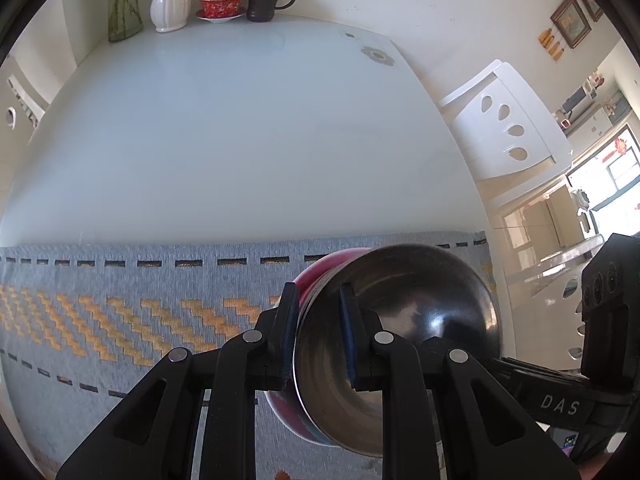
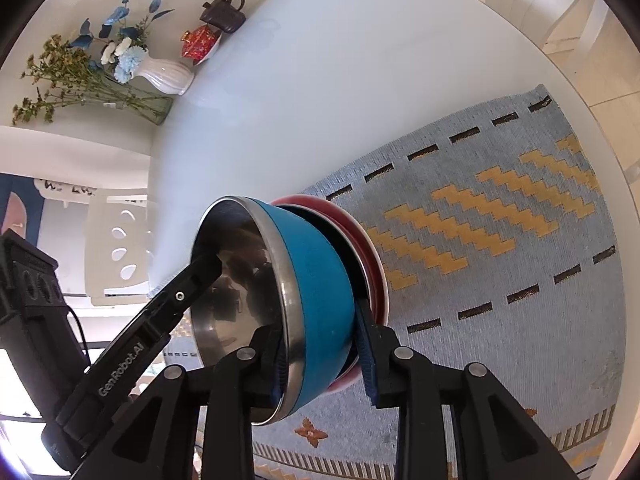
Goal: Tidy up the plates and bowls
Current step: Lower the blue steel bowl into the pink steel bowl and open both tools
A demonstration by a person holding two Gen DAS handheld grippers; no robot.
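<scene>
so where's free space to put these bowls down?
Bare mat on the zigzag side of the bowls, and the white tabletop between mat and vases. Crowded: back edge with vases, red teacup, brown mug; both grippers on the bowls.

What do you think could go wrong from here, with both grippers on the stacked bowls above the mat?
1. The right gripper spans the blue bowl near its rim, and that hold looks loose; the bowl could slip.
2. The left gripper pinches the same steel rim, so uneven pulling might twist the stack.
3. The red bowl underneath looks tilted and could drop onto the mat.
</scene>
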